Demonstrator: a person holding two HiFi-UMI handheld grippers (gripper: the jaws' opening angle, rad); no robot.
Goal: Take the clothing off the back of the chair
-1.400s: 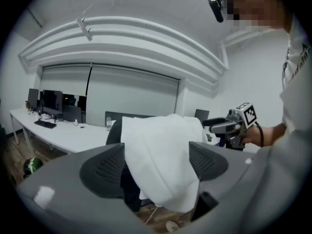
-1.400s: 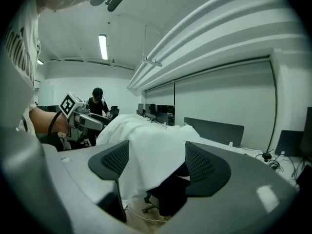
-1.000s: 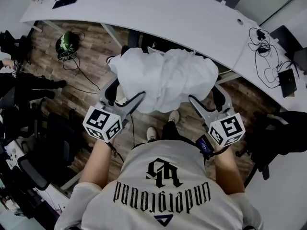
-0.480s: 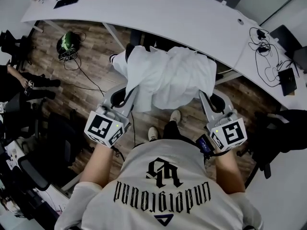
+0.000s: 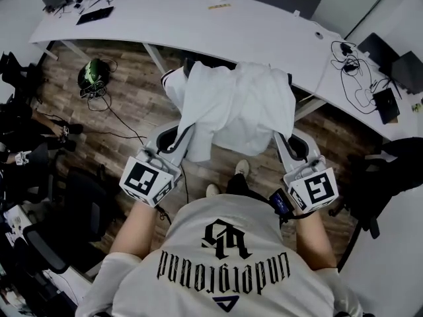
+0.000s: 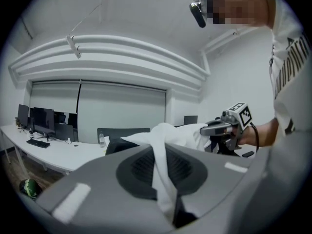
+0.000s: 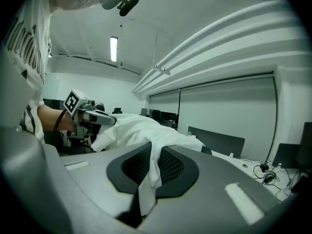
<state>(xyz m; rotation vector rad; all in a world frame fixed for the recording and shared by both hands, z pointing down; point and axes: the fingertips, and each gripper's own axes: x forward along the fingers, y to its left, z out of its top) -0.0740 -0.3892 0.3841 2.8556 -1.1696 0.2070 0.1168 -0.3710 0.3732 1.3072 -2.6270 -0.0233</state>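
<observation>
A white garment (image 5: 238,107) hangs spread between my two grippers in front of the desk. Its middle still drapes over the dark chair back (image 5: 190,66), which is mostly hidden. My left gripper (image 5: 180,136) is shut on the garment's left edge. In the left gripper view, white cloth (image 6: 163,177) runs pinched between the jaws. My right gripper (image 5: 283,142) is shut on the right edge. The right gripper view shows a fold of the garment (image 7: 150,172) clamped between its jaws. Each gripper view also shows the other gripper across the garment: right gripper (image 6: 218,128), left gripper (image 7: 100,117).
A long curved white desk (image 5: 264,25) lies just beyond the chair, with cables and devices (image 5: 360,71) at its right end. A green object with a cord (image 5: 92,74) lies on the wood floor at left. Dark chairs stand at left (image 5: 79,197) and right (image 5: 390,177).
Both grippers, open around the garment's lower corners a second ago, have shut on it. They have risen with it, and the cloth is pulled up and stretched out.
</observation>
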